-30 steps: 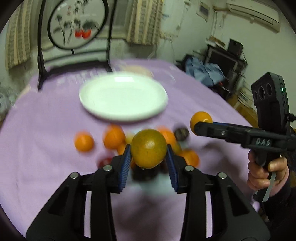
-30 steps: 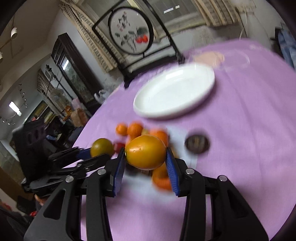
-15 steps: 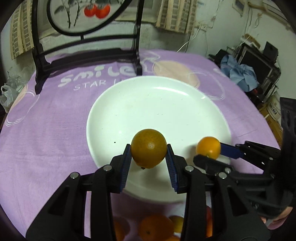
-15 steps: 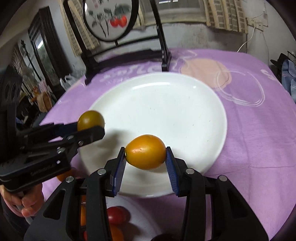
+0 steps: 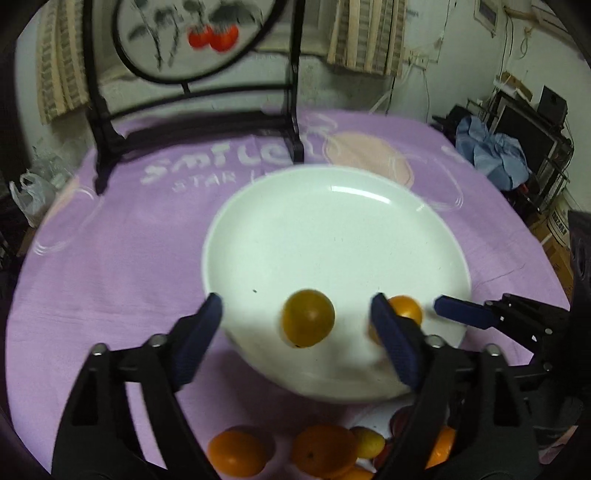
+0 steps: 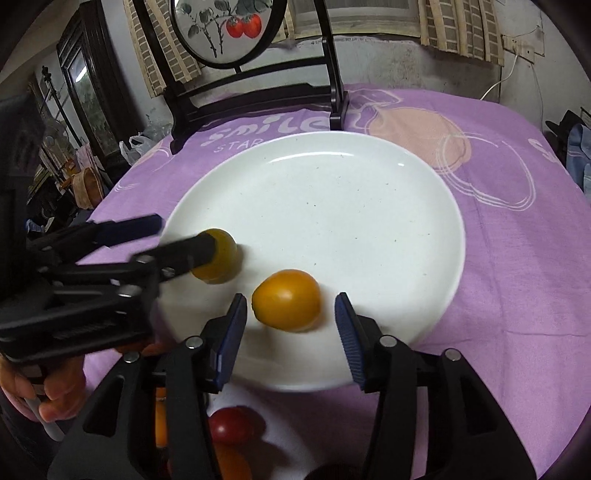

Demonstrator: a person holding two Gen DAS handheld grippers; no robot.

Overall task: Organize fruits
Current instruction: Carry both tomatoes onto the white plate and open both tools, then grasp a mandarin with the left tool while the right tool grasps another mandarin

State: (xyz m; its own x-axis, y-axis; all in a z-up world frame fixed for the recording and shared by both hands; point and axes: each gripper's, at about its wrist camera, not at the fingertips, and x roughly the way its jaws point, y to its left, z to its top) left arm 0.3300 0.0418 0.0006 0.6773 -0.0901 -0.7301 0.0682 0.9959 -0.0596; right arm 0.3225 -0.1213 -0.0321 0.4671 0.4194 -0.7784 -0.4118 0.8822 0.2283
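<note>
Closest to us, loose oranges (image 5: 321, 452) and a red tomato (image 6: 231, 424) sit on the purple counter (image 6: 517, 295) under both grippers. Left gripper (image 5: 295, 328) is wide open with nothing in it; the darker greenish-orange fruit (image 5: 308, 323) sits between its fingers, touching neither, on the white plate (image 6: 332, 192). Right gripper (image 6: 290, 325) is spread open too, with the 2nd fruit, a yellow-orange one (image 6: 286, 299), loose between its fingers on the plate's near part. Beyond the plate stands a black framed screen (image 6: 229, 33).
</note>
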